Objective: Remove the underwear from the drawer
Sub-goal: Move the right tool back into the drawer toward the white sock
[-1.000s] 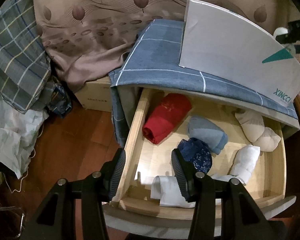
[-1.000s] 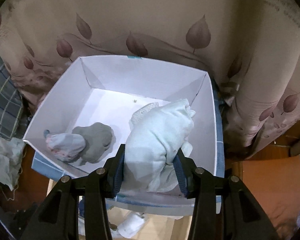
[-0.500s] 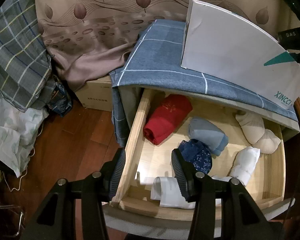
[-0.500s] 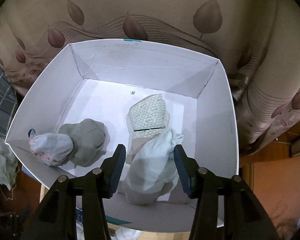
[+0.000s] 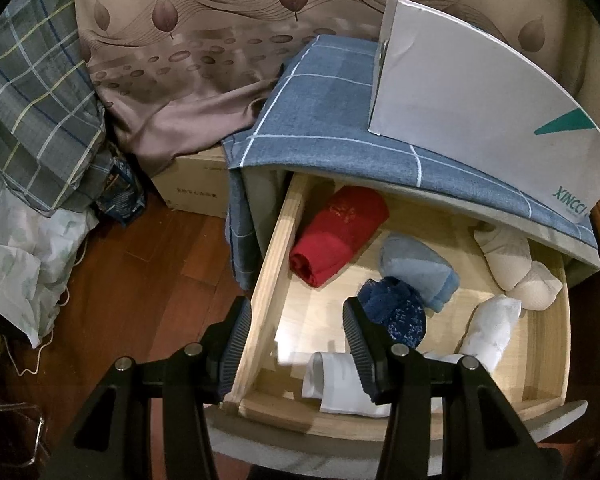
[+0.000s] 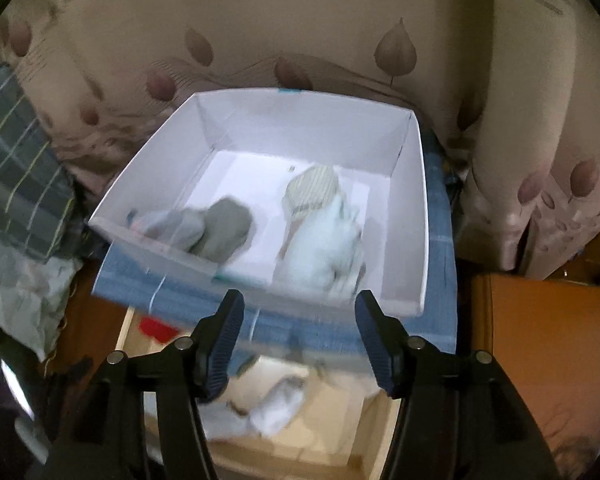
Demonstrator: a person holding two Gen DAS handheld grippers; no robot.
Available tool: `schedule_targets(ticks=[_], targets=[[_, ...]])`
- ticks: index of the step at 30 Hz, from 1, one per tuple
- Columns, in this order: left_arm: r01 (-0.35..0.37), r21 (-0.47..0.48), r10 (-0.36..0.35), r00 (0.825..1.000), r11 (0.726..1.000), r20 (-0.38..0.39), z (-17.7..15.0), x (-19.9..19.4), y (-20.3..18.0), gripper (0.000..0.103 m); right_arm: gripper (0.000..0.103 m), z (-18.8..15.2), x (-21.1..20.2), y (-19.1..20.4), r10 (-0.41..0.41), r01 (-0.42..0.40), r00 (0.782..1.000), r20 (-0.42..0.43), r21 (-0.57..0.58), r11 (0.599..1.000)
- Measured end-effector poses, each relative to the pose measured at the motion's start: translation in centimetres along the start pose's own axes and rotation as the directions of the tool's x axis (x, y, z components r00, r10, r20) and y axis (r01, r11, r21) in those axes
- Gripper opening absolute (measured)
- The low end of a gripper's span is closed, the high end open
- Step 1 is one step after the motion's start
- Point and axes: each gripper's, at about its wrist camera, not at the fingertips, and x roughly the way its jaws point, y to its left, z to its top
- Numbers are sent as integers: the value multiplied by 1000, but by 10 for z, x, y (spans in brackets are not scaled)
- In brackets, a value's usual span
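Both the left tongs [image 5: 296, 336] and the right tongs [image 6: 298, 330] are held spread with nothing between them. Rolled underwear [image 5: 338, 236] is left in the open drawer [image 5: 266, 280]; a pale bundle [image 6: 324, 240] is seen inside the white box [image 6: 414, 216].

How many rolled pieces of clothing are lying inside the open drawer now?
7 visible in the drawer: red roll, light blue, dark blue, two beige, white, white at front. Gripper fingers may hide more.

box [image 5: 472, 92] on cabinet, drawer [image 5: 268, 264] below
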Motion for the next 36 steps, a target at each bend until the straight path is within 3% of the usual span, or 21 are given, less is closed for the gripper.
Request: schedule_targets(ticks=[7, 17, 24, 36], targets=[[-1, -3, 1, 1000, 1000, -7, -1, 1, 0, 49, 60, -60, 14, 4, 16, -16, 995, -96, -7, 1000], [3, -7, -3, 1000, 1000, -17, -1, 2, 2, 49, 60, -121, 97, 9, 45, -28, 957, -288, 61, 998], [5, -3, -5, 1000, 1000, -22, -1, 5, 1, 49, 60, -137, 141, 9, 53, -16, 931, -360, 106, 994], [-1, 12, 1, 1000, 1000, -29, -1, 8, -3, 49, 60, -141, 191, 22, 30, 7, 900, -434, 82, 997]])
